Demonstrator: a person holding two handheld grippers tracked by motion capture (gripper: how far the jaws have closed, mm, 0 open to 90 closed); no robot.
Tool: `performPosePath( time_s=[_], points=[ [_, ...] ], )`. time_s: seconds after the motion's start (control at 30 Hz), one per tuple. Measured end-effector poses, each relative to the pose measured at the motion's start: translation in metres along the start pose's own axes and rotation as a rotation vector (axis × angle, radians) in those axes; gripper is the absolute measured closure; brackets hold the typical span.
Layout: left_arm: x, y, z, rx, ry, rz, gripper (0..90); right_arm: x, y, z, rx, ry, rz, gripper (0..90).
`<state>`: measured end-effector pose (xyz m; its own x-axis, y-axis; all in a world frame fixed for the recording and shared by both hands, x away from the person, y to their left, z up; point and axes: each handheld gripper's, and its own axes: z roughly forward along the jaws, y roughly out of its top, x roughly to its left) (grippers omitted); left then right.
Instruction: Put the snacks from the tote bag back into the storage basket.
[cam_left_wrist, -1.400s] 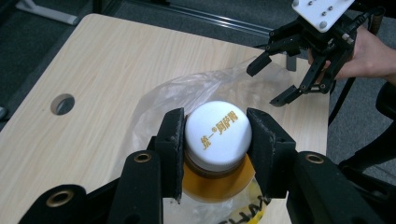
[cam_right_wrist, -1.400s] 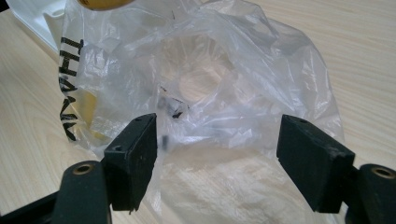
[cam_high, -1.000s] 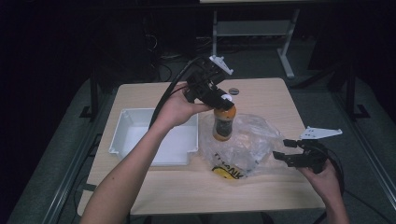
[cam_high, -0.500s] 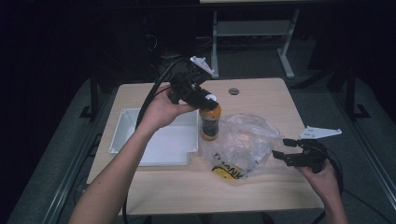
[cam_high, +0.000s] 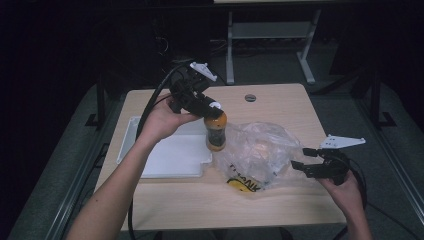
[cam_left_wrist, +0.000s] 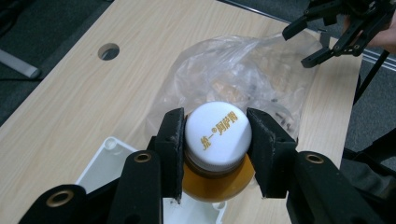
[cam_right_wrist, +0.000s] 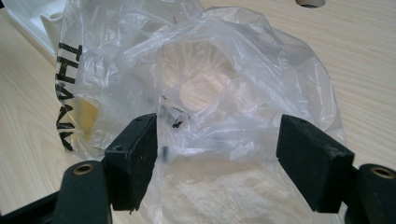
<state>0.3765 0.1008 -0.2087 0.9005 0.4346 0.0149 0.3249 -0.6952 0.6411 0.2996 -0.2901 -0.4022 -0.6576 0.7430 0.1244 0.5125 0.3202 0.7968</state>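
Left gripper (cam_high: 212, 111): fingers (cam_left_wrist: 170, 140) clamped on the white cap of an orange bottle (cam_high: 216, 132), held upright above the bench (cam_high: 280, 100). The bottle hangs over the near right corner of the white tray (cam_high: 165, 157), just beside the left edge of the clear plastic bag (cam_high: 260, 155). Long axis vertical.

Right gripper (cam_high: 305, 167): fingers (cam_right_wrist: 133, 154) spread wide, holding nothing, at the bag's right edge.

Judgement: the tray lies just left of the bottle, open and unobstructed; the left hand is nearer it. Bare bench beyond tray and bag gives room.

Left gripper (cam_high: 212, 111) carried bottle (cam_high: 216, 132) leftward, tray-side.
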Motion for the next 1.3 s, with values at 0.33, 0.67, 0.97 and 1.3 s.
performPosePath(
  time_s=[0.33,0.67,0.97,1.3],
  points=[
    [0.006,-0.012,-0.006,0.004,0.021,-0.023,59.2,0.001,0.002,0.002,0.007,0.002,-0.006,28.7],
    [0.011,-0.023,-0.009,0.01,0.034,-0.042,59.2,0.001,0.002,0.002,0.006,0.0,-0.007,28.7],
    [0.014,-0.031,-0.01,0.009,0.037,-0.056,59.2,0.002,0.003,0.002,0.004,-0.001,-0.006,28.7],
    [0.016,-0.042,-0.009,0.017,0.049,-0.071,59.2,0.002,0.004,0.002,0.005,-0.002,-0.011,28.7]
  ],
)
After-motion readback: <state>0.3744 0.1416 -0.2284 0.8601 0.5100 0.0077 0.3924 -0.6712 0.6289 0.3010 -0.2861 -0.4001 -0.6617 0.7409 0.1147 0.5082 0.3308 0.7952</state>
